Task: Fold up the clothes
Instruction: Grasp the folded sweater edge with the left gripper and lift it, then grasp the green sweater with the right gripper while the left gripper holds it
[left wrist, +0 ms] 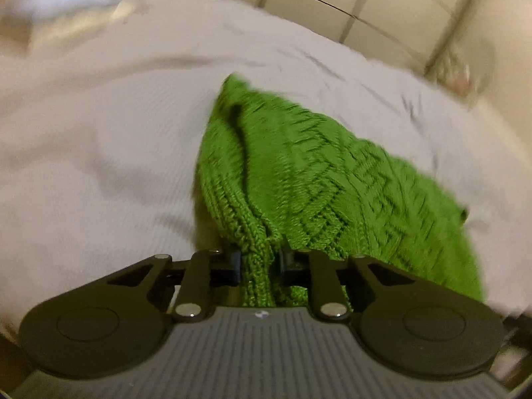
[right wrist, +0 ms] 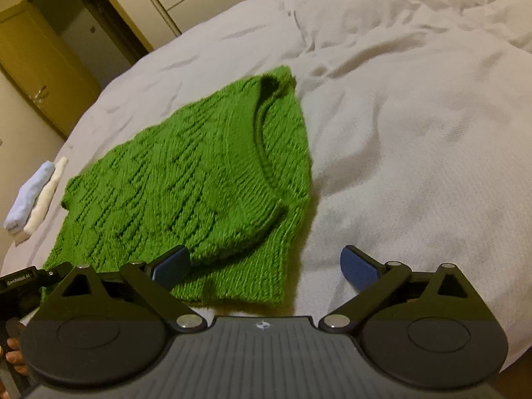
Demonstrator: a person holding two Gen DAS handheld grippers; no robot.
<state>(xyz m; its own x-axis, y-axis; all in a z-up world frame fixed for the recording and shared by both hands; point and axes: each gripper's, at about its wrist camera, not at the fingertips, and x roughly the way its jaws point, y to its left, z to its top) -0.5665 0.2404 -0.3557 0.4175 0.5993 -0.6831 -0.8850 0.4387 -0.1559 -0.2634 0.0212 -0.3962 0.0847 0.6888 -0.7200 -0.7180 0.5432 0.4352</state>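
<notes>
A green cable-knit sweater (right wrist: pixel 186 179) lies on a white bed, its collar (right wrist: pixel 266 146) toward the right side. In the left wrist view my left gripper (left wrist: pixel 259 262) is shut on a bunched ribbed edge of the sweater (left wrist: pixel 299 173), which spreads out ahead and to the right. My right gripper (right wrist: pixel 266 266) is open, its blue pads (right wrist: pixel 359 267) spread wide just above the sweater's near corner; nothing is between them. The left gripper's body shows at the far left edge of the right wrist view (right wrist: pixel 20 286).
The white duvet (right wrist: pixel 415 133) is rumpled, with raised folds to the right. Two rolled pale garments (right wrist: pixel 33 196) lie near the bed's left edge. Wooden wardrobe doors (right wrist: pixel 43 60) and cabinets (left wrist: pixel 365 10) stand beyond the bed.
</notes>
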